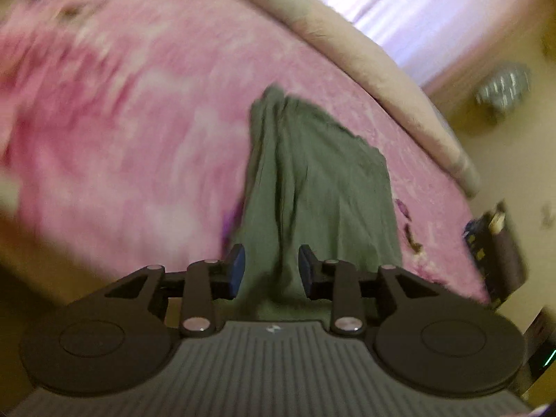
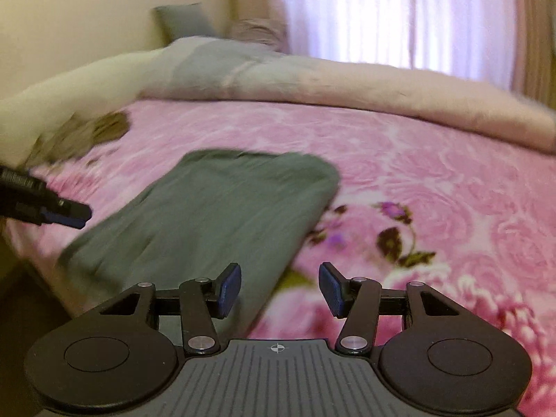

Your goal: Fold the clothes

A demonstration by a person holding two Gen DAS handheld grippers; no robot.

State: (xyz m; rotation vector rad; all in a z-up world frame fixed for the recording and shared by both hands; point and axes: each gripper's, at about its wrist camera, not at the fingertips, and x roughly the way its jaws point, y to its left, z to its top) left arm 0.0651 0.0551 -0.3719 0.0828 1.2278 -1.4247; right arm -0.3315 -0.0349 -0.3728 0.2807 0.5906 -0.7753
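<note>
In the left wrist view we see the left gripper (image 1: 271, 271) at the lower centre of the frame, its jaws standing apart, with the blue pads (image 1: 237, 271) on either side of a strip of the grey-green garment (image 1: 312, 187). We see a gap between each pad and the cloth, so we read this claw as released, gripping nothing. The garment runs from between the fingers up toward the centre of the frame as a long folded band with lengthwise creases. It lies on the pink floral blanket (image 1: 139, 121), which fills the left and centre and is blurred at the left. A pale beige duvet (image 1: 382, 69) runs along the blanket's upper right edge, with a bright curtain (image 1: 417, 7) at the upper right.

In the right wrist view we see the right gripper (image 2: 279, 286) at the lower centre, its jaws spread wide and empty, with the blanket (image 2: 417, 173) and the garment's near edge visible between the pads (image 2: 332, 288). The garment (image 2: 208, 215) lies flat at the left centre of the frame, folded into a rough rectangle. The left gripper's tip (image 2: 66, 213) enters from the left edge, just beside the garment's left side; whether it touches the cloth we cannot tell. The duvet (image 2: 347, 93) crosses the frame above the blanket, a grey pillow (image 2: 184, 21) rests at the upper left, and the curtain (image 2: 399, 14) fills the upper right.
</note>
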